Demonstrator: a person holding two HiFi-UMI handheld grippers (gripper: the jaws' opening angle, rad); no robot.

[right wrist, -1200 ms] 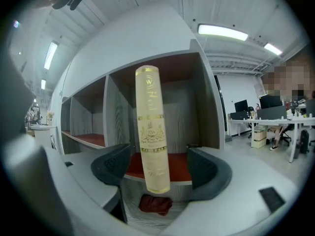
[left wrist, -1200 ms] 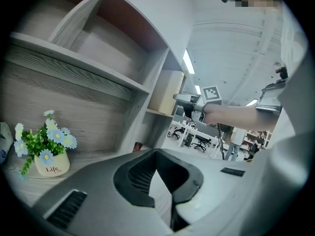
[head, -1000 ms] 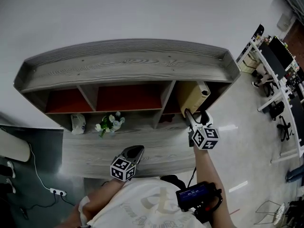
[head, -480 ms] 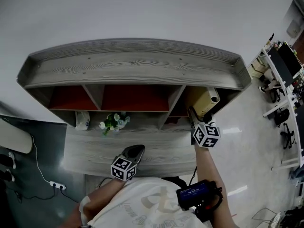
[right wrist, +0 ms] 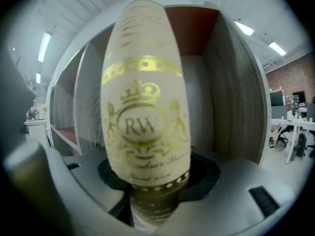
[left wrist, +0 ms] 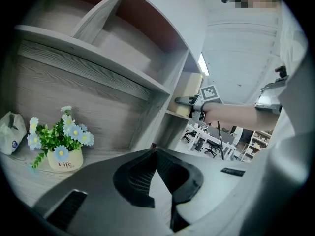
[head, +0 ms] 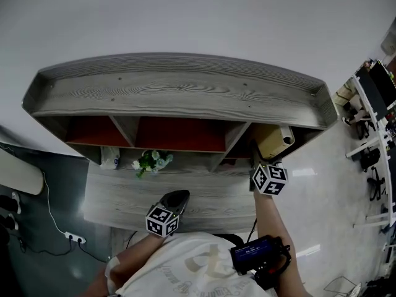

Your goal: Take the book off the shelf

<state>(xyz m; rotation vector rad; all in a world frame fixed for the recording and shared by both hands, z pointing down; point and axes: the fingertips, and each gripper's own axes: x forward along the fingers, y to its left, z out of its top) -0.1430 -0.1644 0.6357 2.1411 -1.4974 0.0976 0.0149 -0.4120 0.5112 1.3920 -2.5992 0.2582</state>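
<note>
The book (head: 275, 141), cream with gold print on its spine, stands in the right-hand compartment of the grey wooden shelf (head: 173, 91). My right gripper (head: 253, 148) reaches into that compartment. In the right gripper view the spine (right wrist: 145, 107) fills the middle and its lower end sits between the jaws of this gripper (right wrist: 155, 200). The jaws are closing around it, with a thin dark gap still showing at the left. My left gripper (head: 176, 198) hangs low over the lower shelf board, shut and empty (left wrist: 156, 154). From there the book (left wrist: 189, 90) shows far off.
A small pot of blue and white flowers (head: 148, 161) (left wrist: 59, 146) and a white pouch (head: 110, 158) (left wrist: 11, 132) stand on the lower board at the left. Office desks and chairs (head: 371, 104) line the right side. A power strip (head: 74, 236) lies on the floor at the left.
The right gripper has pushed further into the right compartment, up to the book's spine. The head view has swung slightly. The left gripper has stayed put.
</note>
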